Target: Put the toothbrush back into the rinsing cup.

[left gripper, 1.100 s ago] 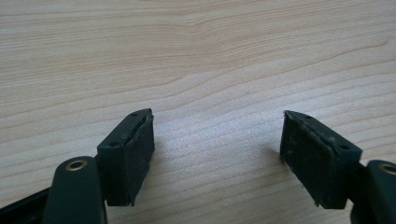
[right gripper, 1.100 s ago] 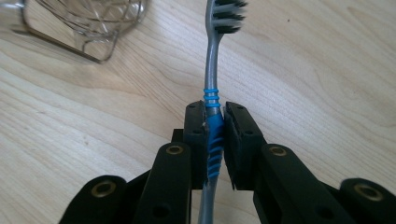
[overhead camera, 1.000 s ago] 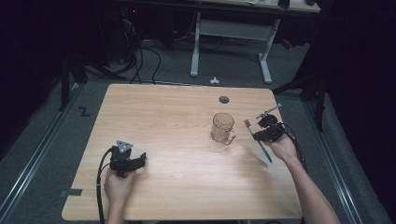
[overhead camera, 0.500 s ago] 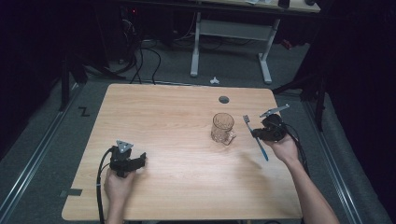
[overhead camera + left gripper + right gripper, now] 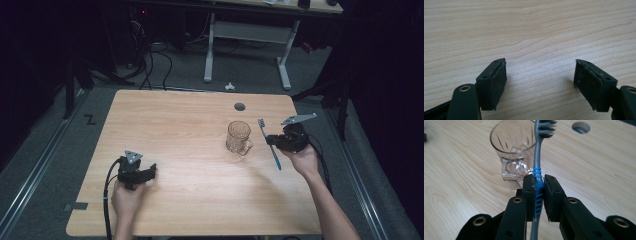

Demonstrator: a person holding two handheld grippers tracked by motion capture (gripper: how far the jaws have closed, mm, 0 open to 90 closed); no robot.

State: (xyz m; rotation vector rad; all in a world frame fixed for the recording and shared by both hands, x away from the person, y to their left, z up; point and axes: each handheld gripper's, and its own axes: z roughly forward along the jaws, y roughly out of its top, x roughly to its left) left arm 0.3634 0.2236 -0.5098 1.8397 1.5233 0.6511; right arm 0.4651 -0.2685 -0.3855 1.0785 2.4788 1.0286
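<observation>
Blue-grey toothbrush (image 5: 537, 173) clamped in right gripper (image 5: 539, 192) jaws | bristles up, glass mug (image 5: 515, 147) just beyond, surface right edge | left gripper (image 5: 540, 82) jaws apart, empty

Table (image 5: 190, 125): pale matt wood grain. Mug (image 5: 514, 145): clear cut glass, glossy. Toothbrush (image 5: 537, 170): smooth grey plastic, blue ribbed grip. Gripper pads (image 5: 499, 82): black, rough, matt.

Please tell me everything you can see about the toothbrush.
The toothbrush has a grey stem, blue ribbed grip rings and a dark bristled head. The right gripper is shut on its blue grip section, its pads pressing both sides. It is lifted off the table, head pointing away from the person, just beside the glass mug, not inside it.
</observation>
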